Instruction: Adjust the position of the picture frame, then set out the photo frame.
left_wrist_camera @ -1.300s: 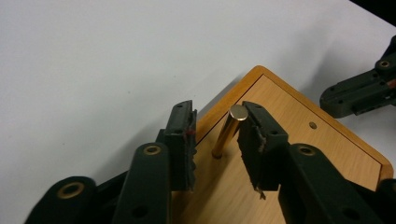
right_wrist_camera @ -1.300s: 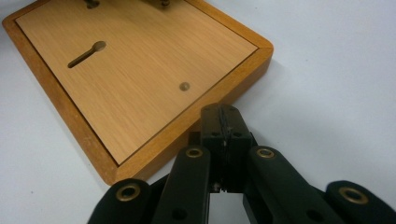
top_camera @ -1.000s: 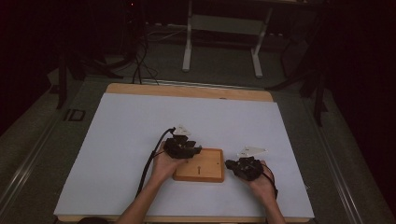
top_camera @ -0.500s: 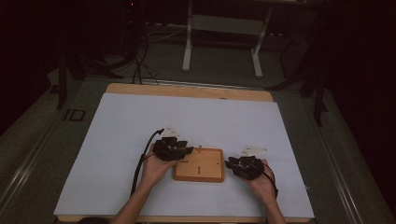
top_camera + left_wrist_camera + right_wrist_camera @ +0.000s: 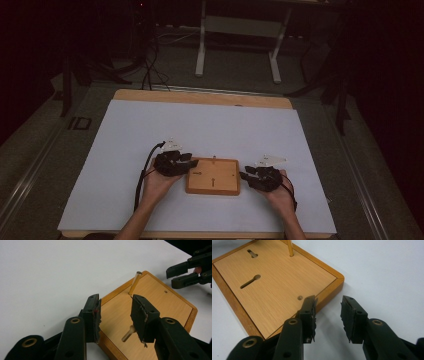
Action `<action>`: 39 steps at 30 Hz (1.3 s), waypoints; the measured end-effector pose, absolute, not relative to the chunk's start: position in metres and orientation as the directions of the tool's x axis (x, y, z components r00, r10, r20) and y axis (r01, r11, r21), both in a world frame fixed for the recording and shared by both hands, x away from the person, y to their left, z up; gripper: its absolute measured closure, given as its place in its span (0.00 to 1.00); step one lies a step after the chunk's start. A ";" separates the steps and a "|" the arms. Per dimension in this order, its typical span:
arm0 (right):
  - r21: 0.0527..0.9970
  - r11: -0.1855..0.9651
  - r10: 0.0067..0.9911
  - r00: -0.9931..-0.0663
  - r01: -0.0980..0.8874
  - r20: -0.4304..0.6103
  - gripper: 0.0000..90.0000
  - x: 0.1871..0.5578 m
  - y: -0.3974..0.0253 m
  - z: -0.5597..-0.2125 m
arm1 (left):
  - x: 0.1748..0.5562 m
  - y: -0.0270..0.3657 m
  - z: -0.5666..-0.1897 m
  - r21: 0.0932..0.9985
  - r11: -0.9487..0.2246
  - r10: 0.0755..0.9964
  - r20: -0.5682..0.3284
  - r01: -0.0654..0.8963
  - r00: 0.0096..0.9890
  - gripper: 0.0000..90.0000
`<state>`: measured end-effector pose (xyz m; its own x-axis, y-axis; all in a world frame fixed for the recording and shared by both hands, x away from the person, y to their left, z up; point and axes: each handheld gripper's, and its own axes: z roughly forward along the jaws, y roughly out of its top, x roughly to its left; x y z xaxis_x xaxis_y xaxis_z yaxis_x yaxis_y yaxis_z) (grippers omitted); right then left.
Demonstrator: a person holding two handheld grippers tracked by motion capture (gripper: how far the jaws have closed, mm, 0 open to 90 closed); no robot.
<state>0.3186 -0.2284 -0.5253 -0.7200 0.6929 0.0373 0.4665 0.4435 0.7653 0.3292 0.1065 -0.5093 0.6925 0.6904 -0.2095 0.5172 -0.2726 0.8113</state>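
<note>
A wooden board (image 5: 213, 176), framed by a raised rim and cut with two keyhole slots (image 5: 250, 281), is lying flat on the white table cover (image 5: 200, 125), near the person's edge and between the two hands. The left gripper (image 5: 191, 162) is reaching over the board's left rim with its jaws parted and nothing between them; in the left gripper view one pad is hanging outside the rim while the other is standing above the panel, so the rim is running through the gap. The right gripper (image 5: 246, 176) is sitting just beside the board's right corner, also released and holding nothing, with one jaw over the rim and the other over bare table. A thin brass pin (image 5: 134, 282) is standing upright from a hole near the far rim, tilted slightly. The step in hand appears to be taking hold of the board by its two sides, and doing it well probably means lowering each gripper until the rim is sitting deep between the pads rather than at their tips, then closing both at about the same time so the board is not skidding on the smooth cover. The left gripper's inner jaw is hovering close to one keyhole slot, so it should be coming down on flat wood and not snagging there. Keeping both grippers clear of the brass pin matters as well, since a knock could be tipping it out of its hole.
</note>
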 end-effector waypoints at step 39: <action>0.790 0.475 0.606 -0.795 0.387 0.025 0.68 0.343 -0.193 -0.507 | 0.299 0.127 -0.525 0.787 -0.295 0.707 -0.201 0.542 0.678 0.63</action>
<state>0.3425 -0.1926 -0.5074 -0.7951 0.6059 0.0253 0.3870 0.4748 0.7904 0.2993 0.1269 -0.5255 0.6775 0.7073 -0.2015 0.5421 -0.2952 0.7867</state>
